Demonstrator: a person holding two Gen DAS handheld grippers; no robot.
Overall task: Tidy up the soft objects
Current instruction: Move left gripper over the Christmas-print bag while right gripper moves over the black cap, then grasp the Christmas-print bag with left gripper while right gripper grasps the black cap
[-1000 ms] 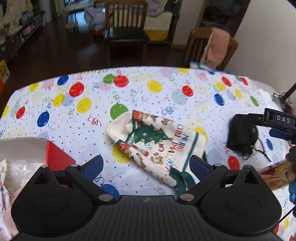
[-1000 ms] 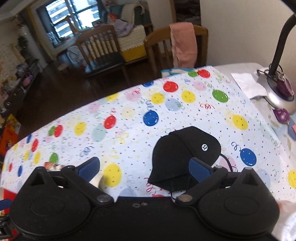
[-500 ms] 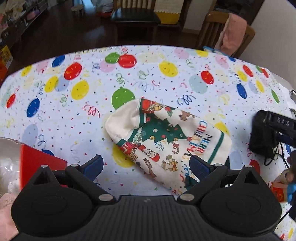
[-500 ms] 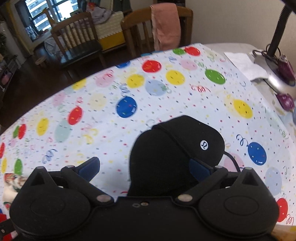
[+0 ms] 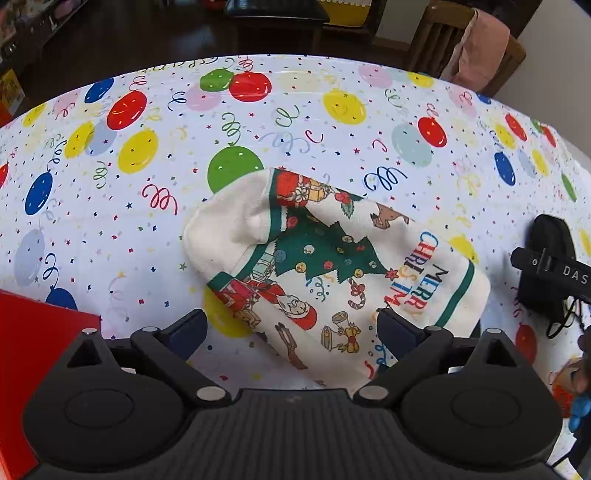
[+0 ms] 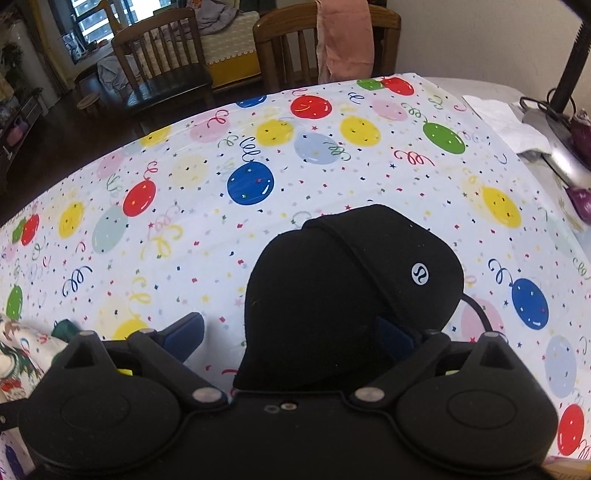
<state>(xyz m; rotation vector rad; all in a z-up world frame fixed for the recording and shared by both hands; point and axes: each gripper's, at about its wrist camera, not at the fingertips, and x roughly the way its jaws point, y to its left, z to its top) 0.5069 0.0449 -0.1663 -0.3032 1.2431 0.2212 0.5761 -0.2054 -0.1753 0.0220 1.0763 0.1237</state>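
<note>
Black cap's near edge behind right gripper; red box cropped.

1. Ahead of you the table wears a white tablecloth printed with balloons, streamers and confetti.
2. Beyond its far edge you see dark wooden floor.
3. A wooden chair with a dark seat stands back from the table.
4. A second chair sits against the table edge, a pink cloth draped over its back.
5. Behind them there is what may be a sofa with a pale cover and yellow base.
6. Daylight comes through the window at far left.
7. A plain light wall closes your right side.
</note>
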